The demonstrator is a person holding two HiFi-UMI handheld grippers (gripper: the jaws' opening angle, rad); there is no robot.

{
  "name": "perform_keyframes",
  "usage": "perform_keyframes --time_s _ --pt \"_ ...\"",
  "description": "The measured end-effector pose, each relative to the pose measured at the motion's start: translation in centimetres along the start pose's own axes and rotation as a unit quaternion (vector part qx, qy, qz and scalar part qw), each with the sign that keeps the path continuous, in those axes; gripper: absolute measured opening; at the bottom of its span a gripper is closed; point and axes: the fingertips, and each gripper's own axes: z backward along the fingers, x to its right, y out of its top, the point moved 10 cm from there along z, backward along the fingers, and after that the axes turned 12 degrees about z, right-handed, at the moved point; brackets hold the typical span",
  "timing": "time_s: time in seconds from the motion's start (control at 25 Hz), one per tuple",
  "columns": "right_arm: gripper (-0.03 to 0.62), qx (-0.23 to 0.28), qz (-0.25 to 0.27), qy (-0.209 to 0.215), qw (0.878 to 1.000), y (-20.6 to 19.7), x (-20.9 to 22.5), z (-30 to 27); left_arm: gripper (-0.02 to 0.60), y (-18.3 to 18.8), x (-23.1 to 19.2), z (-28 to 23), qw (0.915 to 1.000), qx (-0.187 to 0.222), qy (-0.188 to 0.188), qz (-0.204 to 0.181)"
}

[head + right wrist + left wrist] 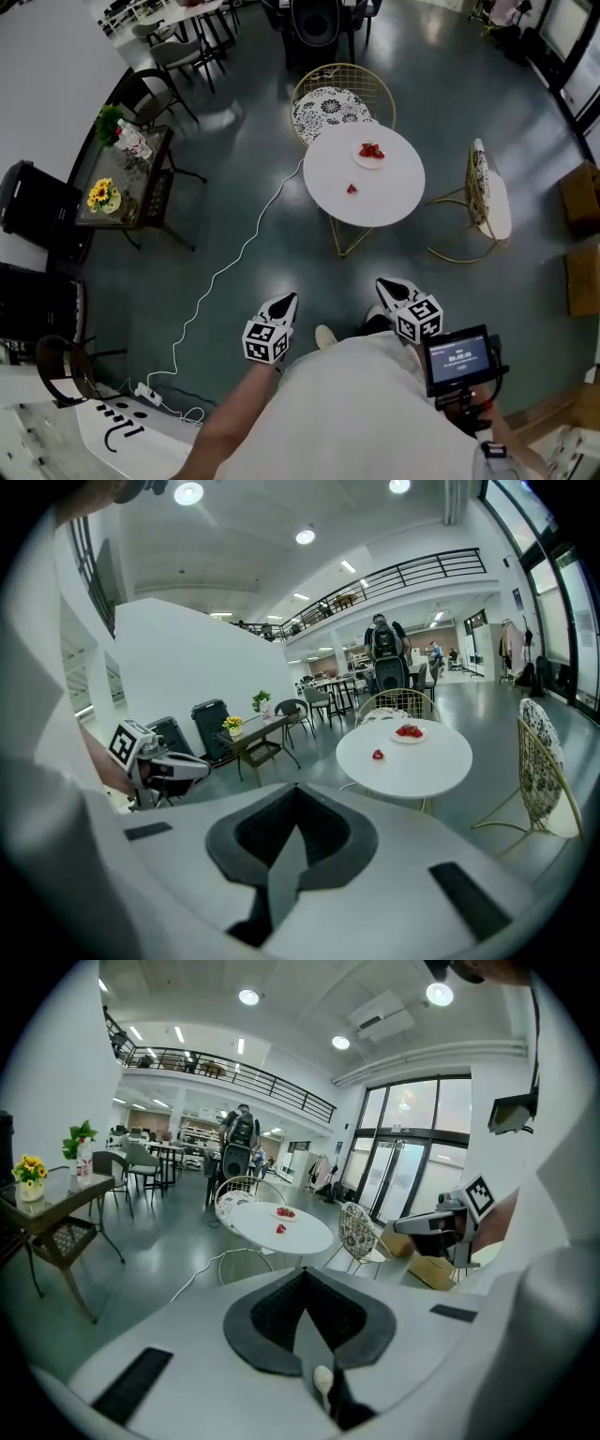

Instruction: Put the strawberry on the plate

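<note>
Strawberry (352,188) lies alone on table (394,204); plate (370,156) sits near far edge.

— Which way in to the round white table (389,197)?
— From its near side. The floor (309,272) there is open right up to the edge.
— Anything to its left?
— A white cable (234,261) trails across the floor.
— The other sides?
— A gold wire chair (330,94) stands against its far edge, a second chair (491,195) just off its right.
— And on top?
— Mostly free. A plate (360,159) sits toward the far edge, a loose strawberry (352,188) nearer the middle.
</note>
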Motion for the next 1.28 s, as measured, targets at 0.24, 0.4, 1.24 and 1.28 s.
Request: perform_keyframes --time_s 0.24,0.4,1.24,1.28 --pt "0.005 0.000 -0.016 -0.010 1.000 -0.5 1.4 -0.3 0.005 1.3 0.0 -2.5 0.9990 -0.001 -0.038 0.025" --pt "0.005 0.008 -0.029 -0.009 1.000 -0.4 3.7 -0.9 0.005 2.7 0.5 -5.0 0.9989 -0.018 -0.042 0.014" --pt "0.005 0.037 -0.058 -0.018 0.997 0.5 20.6 -0.3 0.004 11.2 6.7 -20.4 0.9970 -0.041 -0.062 -0.021" --pt "0.005 0.039 -0.059 -0.018 0.997 0.3 21.1 -0.2 0.004 11.4 7.0 -20.8 0.9969 -0.042 -0.063 -0.020"
